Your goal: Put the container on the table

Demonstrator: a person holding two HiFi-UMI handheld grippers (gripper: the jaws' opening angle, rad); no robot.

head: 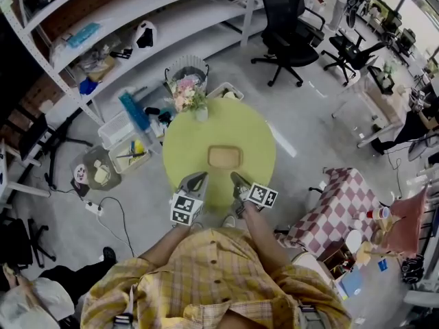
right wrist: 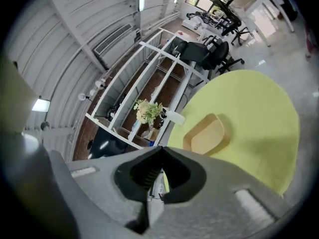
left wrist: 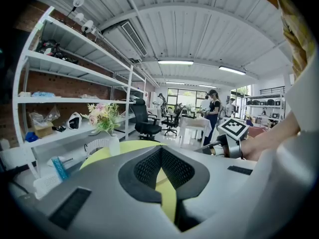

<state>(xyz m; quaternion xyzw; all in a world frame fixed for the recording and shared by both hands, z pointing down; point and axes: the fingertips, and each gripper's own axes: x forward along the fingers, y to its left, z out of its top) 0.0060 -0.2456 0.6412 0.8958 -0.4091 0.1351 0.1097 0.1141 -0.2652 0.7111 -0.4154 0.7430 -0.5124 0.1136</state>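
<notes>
**Container on the table, both grippers shut and empty**

In the head view I see the tan container [head: 224,157] lying near the middle of the round yellow-green table [head: 185,142]. It is ahead of both tools and touches neither. The left gripper [head: 194,181] and right gripper [head: 239,181] hover side by side over the table's near edge, and the person's arms and checked shirt cover the rim below them.

The right gripper view is tilted, but it shows the container clearly beyond that gripper's closed jaws, which grip nothing. In the left gripper view the tool's grey body blocks most of the table and hides the container. Its tips meet on nothing.

The container looks empty, though it is small in frame.
</notes>
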